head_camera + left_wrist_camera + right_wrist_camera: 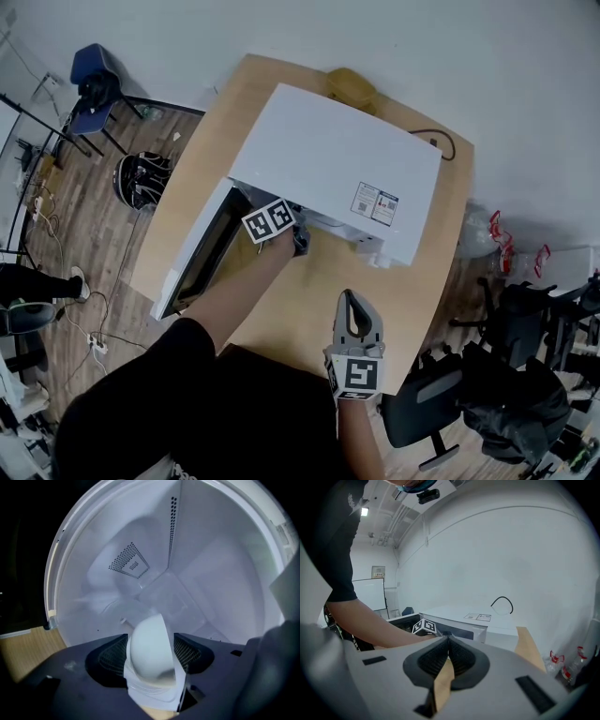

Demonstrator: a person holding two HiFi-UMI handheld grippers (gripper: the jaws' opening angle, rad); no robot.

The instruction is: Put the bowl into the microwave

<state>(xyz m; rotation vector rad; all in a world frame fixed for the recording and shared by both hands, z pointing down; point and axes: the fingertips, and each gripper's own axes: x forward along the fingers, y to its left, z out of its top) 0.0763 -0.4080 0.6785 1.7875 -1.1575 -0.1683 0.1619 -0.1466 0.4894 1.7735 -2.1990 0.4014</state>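
Your left hand-held gripper clamps the tilted white bowl inside the microwave; your right hand-held gripper is closed, empty.

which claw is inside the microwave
The left claw, reaching into the open microwave with the bowl between its jaws; the right claw is shut, outside over the table.

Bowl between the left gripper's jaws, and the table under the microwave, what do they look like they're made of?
Bowl: white and smooth, with a soft sheen and gentle shading on its rounded side. It could be ceramic or hard plastic; the look leaves it open. Table: a light tan, matte, evenly coloured top, probably wood or wood-look laminate.
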